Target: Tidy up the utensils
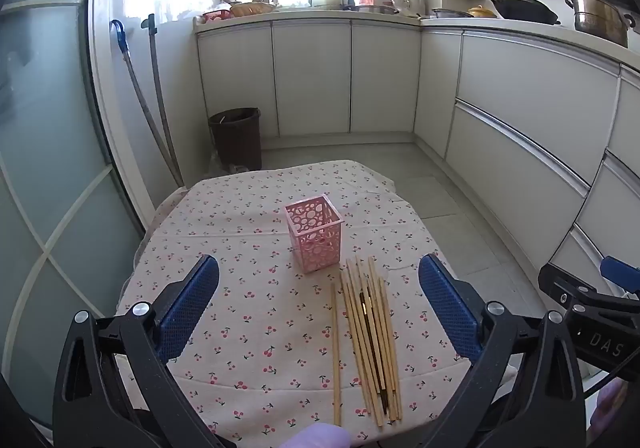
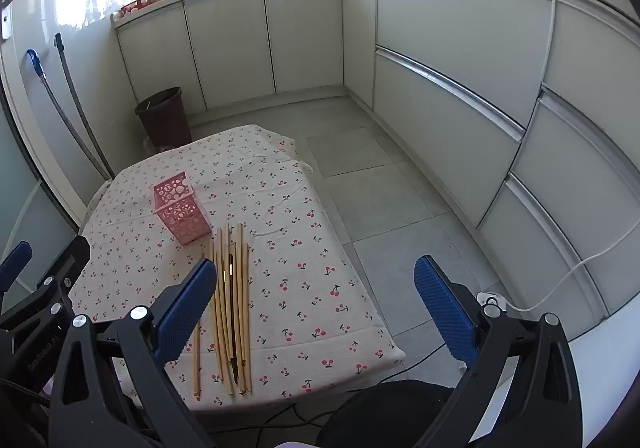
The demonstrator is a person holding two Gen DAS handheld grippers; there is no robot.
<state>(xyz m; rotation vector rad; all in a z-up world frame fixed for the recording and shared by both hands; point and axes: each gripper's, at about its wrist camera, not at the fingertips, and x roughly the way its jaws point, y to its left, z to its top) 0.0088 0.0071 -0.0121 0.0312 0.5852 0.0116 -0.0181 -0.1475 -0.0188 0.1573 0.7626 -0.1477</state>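
Note:
A pink perforated holder stands upright and empty on a table with a cherry-print cloth. Several wooden chopsticks lie side by side just in front of it, one a little apart on the left. My left gripper is open and empty above the near part of the table, its blue pads on either side of the chopsticks. My right gripper is open and empty, over the table's right edge; the chopsticks lie by its left finger, and the holder stands beyond.
A dark waste bin stands on the floor behind the table, by two hoses along the left wall. White cabinets run along the back and right. Tiled floor lies right of the table. A white cable trails at the right.

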